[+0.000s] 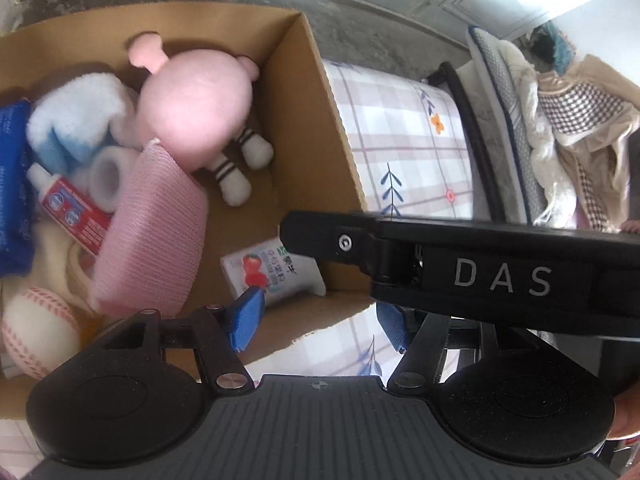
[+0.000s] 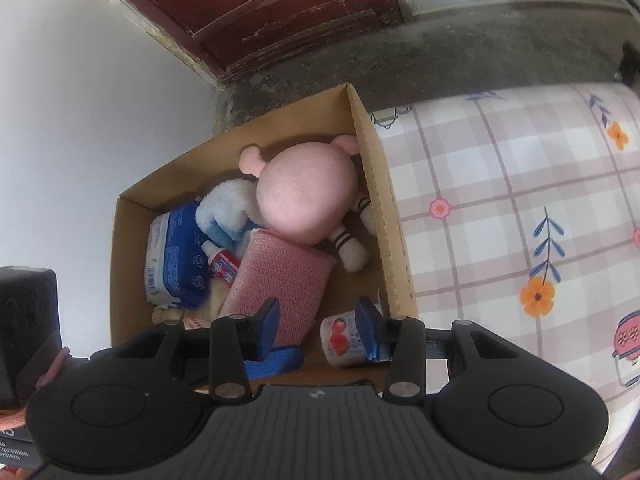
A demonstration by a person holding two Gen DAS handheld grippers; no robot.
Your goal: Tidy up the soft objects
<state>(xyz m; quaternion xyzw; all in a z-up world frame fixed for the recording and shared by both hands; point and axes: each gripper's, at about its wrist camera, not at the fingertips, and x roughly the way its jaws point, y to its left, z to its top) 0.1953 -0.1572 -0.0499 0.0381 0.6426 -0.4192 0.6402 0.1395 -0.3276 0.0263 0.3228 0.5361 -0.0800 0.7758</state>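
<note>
A cardboard box (image 1: 312,120) (image 2: 380,208) holds a pink plush doll (image 1: 196,108) (image 2: 308,196), a pink knit pouch (image 1: 152,232) (image 2: 280,280), a white-and-blue fluffy item (image 1: 76,120) (image 2: 224,208), a toothpaste tube (image 1: 72,208) (image 2: 222,262), a blue wipes pack (image 2: 176,256), a baseball (image 1: 36,328) and a strawberry-print white packet (image 1: 276,276) (image 2: 340,336). My left gripper (image 1: 320,320) is open and empty above the box's near right corner. My right gripper (image 2: 320,324) is open and empty over the box, its right finger beside the packet.
The box sits on a plaid floral cloth (image 1: 400,132) (image 2: 520,220). The right gripper's black body marked DAS (image 1: 500,276) crosses the left wrist view. Bedding and clothes (image 1: 560,120) pile at the right. A red door (image 2: 260,8) and white wall (image 2: 80,100) stand behind.
</note>
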